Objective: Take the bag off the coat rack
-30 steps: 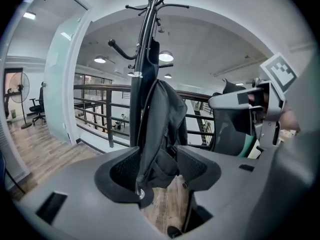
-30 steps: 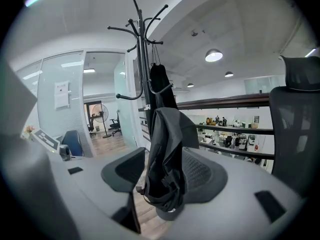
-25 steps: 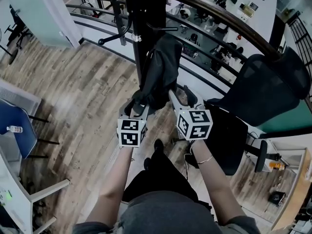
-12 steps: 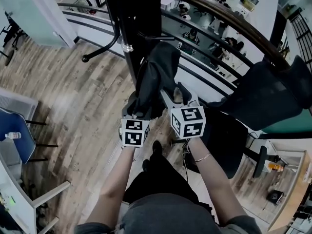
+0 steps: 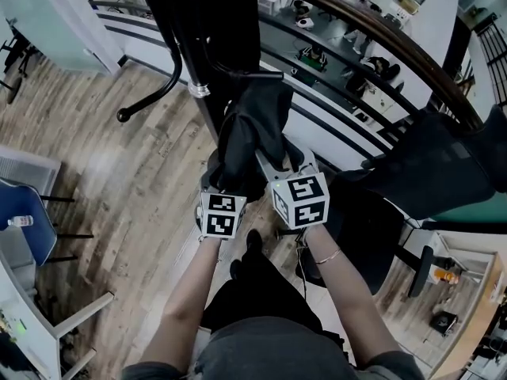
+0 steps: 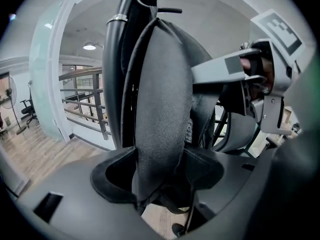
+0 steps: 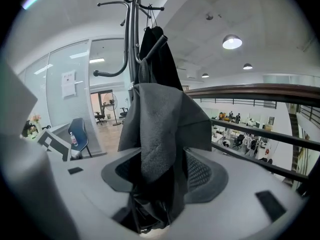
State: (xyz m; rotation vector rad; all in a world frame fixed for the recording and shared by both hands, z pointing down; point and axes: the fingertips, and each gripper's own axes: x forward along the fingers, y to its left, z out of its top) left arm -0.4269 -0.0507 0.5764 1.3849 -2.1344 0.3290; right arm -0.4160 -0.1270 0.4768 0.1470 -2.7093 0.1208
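A dark grey bag (image 5: 252,129) hangs from a hook of the black coat rack (image 5: 202,93), against its pole. My left gripper (image 5: 219,182) reaches into the bag's lower left side. Its jaws have just been opening and stand wide, with the bag's fabric (image 6: 162,99) between the pads and loose. My left gripper (image 6: 160,176) sits under the rack pole (image 6: 114,74). My right gripper (image 5: 282,161) holds the bag's lower right side. Its jaws have just been closing, and my right gripper (image 7: 162,176) pinches a fold of the bag (image 7: 160,129).
A black mesh office chair (image 5: 428,165) stands close on the right. A curved wooden railing (image 5: 356,30) runs behind the rack, with a lower floor beyond it. A blue chair (image 5: 28,212) with a bottle (image 5: 20,222) is at the far left. Wooden floor lies below.
Both grippers have drawn closer together at the bag's lower end. The rack pole and bag have shifted left and loom larger in the head view.
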